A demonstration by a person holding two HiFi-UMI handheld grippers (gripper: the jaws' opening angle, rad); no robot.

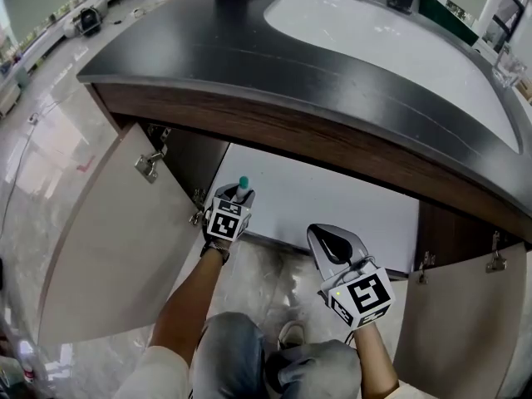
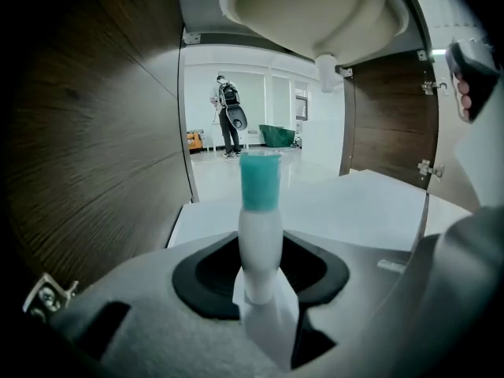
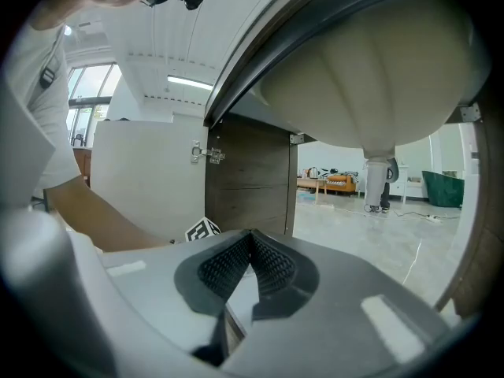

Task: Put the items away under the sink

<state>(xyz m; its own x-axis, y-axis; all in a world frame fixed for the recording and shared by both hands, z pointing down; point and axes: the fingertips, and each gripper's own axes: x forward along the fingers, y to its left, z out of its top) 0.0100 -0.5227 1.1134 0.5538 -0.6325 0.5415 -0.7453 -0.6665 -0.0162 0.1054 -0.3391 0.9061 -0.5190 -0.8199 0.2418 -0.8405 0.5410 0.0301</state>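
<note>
The left gripper pinches a teal-capped bottle at the cabinet mouth, the right gripper pressed together empty; best set it upright on the white shelf, then release

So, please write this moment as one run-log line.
left tongs: shut on teal-capped bottle | right tongs: shut, empty | sink cabinet: open
</note>
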